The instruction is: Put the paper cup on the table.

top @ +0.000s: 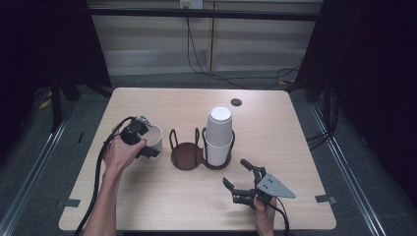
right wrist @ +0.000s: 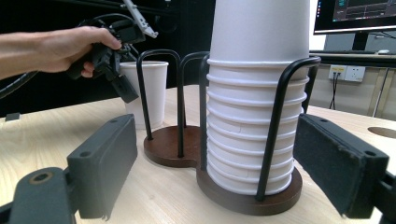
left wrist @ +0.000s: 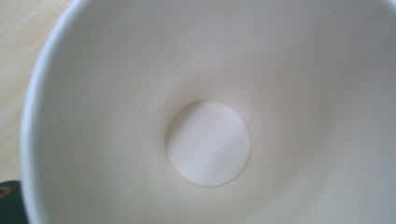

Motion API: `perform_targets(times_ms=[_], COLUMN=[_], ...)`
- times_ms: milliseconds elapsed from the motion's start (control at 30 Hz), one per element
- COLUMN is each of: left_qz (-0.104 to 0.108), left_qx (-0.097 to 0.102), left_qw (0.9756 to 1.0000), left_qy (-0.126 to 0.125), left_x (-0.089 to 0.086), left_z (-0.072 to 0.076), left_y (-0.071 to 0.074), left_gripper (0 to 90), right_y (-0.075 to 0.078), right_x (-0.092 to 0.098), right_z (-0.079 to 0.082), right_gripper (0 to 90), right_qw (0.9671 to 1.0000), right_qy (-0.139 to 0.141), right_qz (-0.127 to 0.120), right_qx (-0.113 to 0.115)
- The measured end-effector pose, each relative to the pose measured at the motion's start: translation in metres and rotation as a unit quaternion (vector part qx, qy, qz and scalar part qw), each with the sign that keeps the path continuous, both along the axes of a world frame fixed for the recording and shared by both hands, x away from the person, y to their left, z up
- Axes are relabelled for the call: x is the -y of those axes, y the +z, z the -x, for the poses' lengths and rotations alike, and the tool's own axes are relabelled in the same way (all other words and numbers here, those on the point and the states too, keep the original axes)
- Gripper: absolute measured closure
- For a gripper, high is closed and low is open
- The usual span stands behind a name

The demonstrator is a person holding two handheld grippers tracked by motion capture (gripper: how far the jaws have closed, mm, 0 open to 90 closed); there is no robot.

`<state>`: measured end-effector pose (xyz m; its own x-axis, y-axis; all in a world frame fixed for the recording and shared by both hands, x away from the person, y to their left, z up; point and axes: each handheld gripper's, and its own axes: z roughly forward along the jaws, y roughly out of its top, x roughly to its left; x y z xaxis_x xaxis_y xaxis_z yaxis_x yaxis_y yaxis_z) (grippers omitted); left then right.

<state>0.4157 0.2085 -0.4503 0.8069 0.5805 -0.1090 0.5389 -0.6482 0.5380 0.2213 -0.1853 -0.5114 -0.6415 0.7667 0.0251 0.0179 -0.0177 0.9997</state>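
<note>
A single white paper cup (top: pixel 156 136) stands upright on the table, left of a black wire cup holder (top: pixel 187 156) with two round brown bases. The holder's right bay carries a tall stack of upturned white cups (top: pixel 219 135); its left bay is empty. My left gripper (top: pixel 150 147) reaches over the near rim of the single cup (right wrist: pixel 150 88), one finger (right wrist: pixel 123 88) hanging outside the wall, not visibly pressing it. The left gripper view looks straight down into that cup (left wrist: pixel 208 144). My right gripper (top: pixel 236 173) rests low near the table's front edge, open, its jaws facing the stack (right wrist: pixel 257 93).
A small dark round hole (top: pixel 236 102) sits near the table's far edge. Bare wood lies in front of the holder (right wrist: pixel 168 144) and along the right side of the table (top: pixel 295 147). Cables run across the floor behind the table.
</note>
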Motion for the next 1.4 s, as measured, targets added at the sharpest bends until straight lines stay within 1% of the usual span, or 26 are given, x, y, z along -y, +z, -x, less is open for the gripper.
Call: perform_targets(times_ms=[67,133,167,200,233,267,300,367,433,500,567,700,733,800,833,900,967,1000,1067,1133,1167,1200,1267,1333,1367,1400], left_qz=[-0.004,0.013,0.020,0.021,0.015,0.022,0.034,0.048,0.038,0.051,0.069,0.068,0.081,0.086,0.091,0.106,0.115,0.125,0.139,0.137,0.141,0.146,0.157,0.167,0.178,0.186], left_qx=[-0.005,-0.006,-0.006,0.004,0.006,0.000,0.001,0.003,0.020,0.023,0.029,0.056,0.053,0.055,0.061,0.062,0.073,0.084,0.087,0.107,0.111,0.122,0.128,0.144,0.154,0.158], left_qw=[1.0000,0.9999,0.9997,0.9995,0.9997,0.9995,0.9990,0.9982,0.9982,0.9976,0.9960,0.9943,0.9930,0.9919,0.9906,0.9889,0.9864,0.9831,0.9811,0.9788,0.9773,0.9752,0.9740,0.9693,0.9655,0.9636], left_qy=[0.000,0.003,0.013,0.021,0.017,0.022,0.028,0.035,0.043,0.042,0.049,0.061,0.068,0.075,0.082,0.083,0.092,0.103,0.103,0.109,0.113,0.113,0.101,0.107,0.111,0.109], left_x=[-0.003,-0.007,-0.009,-0.010,-0.010,-0.012,-0.015,-0.018,-0.020,-0.021,-0.024,-0.026,-0.027,-0.028,-0.028,-0.028,-0.030,-0.030,-0.031,-0.030,-0.029,-0.029,-0.029,-0.030,-0.031,-0.032], left_z=[0.002,0.004,0.005,0.007,0.009,0.011,0.014,0.017,0.021,0.025,0.029,0.042,0.045,0.050,0.053,0.057,0.063,0.068,0.073,0.080,0.083,0.085,0.088,0.095,0.099,0.102], left_y=[-0.005,-0.008,-0.009,-0.010,-0.011,-0.013,-0.014,-0.014,-0.014,-0.015,-0.016,-0.017,-0.019,-0.020,-0.021,-0.022,-0.023,-0.024,-0.025,-0.023,-0.023,-0.022,-0.019,-0.016,-0.015,-0.014], left_gripper=[1.8,1.8,1.9,1.9,1.9,2.0,2.2,2.3,2.4,2.6,5.4,7.4,8.3,9.5,11.2,16.7,16.1,15.9,15.9,15.9,16.0,16.0,16.9,17.7,17.7,17.7], right_y=[0.000,0.000,0.000,0.000,0.000,0.000,0.000,0.000,0.000,0.000,0.000,0.000,0.000,0.000,0.000,0.000,0.000,0.000,0.000,0.000,0.000,0.000,0.000,0.000,0.000,0.000], right_x=[0.000,0.000,0.000,0.000,0.000,0.000,0.000,0.000,0.000,0.000,0.000,0.000,0.000,0.000,0.000,0.000,0.000,0.000,0.000,0.000,0.000,0.000,0.000,0.000,0.000,0.000], right_z=[0.000,0.000,0.000,0.000,0.000,0.000,0.000,0.000,0.000,0.000,0.000,0.000,0.000,0.000,0.000,0.000,0.000,0.000,0.000,0.000,0.000,0.000,0.000,0.000,0.000,0.000], right_gripper=[13.4,13.4,13.4,13.4,13.4,13.4,13.4,13.4,13.4,13.4,13.4,13.4,13.4,13.4,13.4,13.4,13.4,13.4,13.4,13.4,13.4,13.4,13.4,13.4,13.4,13.4], right_qw=[1.0000,1.0000,1.0000,1.0000,1.0000,1.0000,1.0000,1.0000,1.0000,1.0000,1.0000,1.0000,1.0000,1.0000,1.0000,1.0000,1.0000,1.0000,1.0000,1.0000,1.0000,1.0000,1.0000,1.0000,1.0000,1.0000], right_qy=[0.000,0.000,0.000,0.000,0.000,0.000,0.000,0.000,0.000,0.000,0.000,0.000,0.000,0.000,0.000,0.000,0.000,0.000,0.000,0.000,0.000,0.000,0.000,0.000,0.000,0.000], right_qz=[0.000,0.000,0.000,0.000,0.000,0.000,0.000,0.000,0.000,0.000,0.000,0.000,0.000,0.000,0.000,0.000,0.000,0.000,0.000,0.000,0.000,0.000,0.000,0.000,0.000,0.000], right_qx=[0.000,0.000,-0.001,0.000,0.000,0.000,-0.001,0.000,0.000,-0.001,-0.001,-0.001,-0.001,-0.001,0.000,0.000,-0.001,0.000,-0.001,-0.001,-0.001,-0.001,-0.001,-0.001,0.000,-0.001])
